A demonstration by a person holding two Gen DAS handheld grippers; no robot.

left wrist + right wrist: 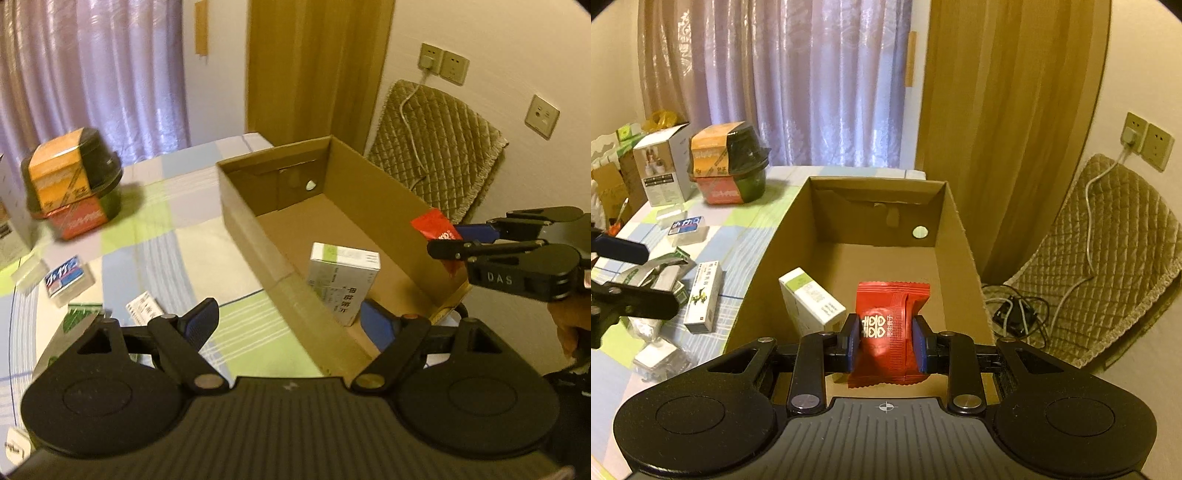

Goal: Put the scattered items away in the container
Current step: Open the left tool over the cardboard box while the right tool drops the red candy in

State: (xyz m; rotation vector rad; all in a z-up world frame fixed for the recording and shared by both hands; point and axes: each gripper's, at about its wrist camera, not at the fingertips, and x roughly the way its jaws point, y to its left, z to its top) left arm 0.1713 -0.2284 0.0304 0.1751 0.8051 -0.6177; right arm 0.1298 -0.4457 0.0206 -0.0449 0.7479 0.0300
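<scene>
An open cardboard box (240, 206) (775, 251) stands on the checked tablecloth. Inside it a white and green medicine box (343, 280) (809, 299) leans against the left wall. My right gripper (886, 338) (448, 240) is shut on a red candy packet (890, 328) (432, 225), held above the near end of the box. My left gripper (291, 321) (624, 273) is open over the box's left wall, with nothing between its fingers. Several small boxes lie scattered on the cloth: a blue and white one (64, 280) (685, 227), a white one (144, 308) (703, 295).
A stacked orange, red and black food container (70, 184) (729, 166) stands at the far left beside a white carton (663, 170). A quilted chair (436, 147) (1108, 258) with cables (1015, 314) sits right of the box. Curtains hang behind.
</scene>
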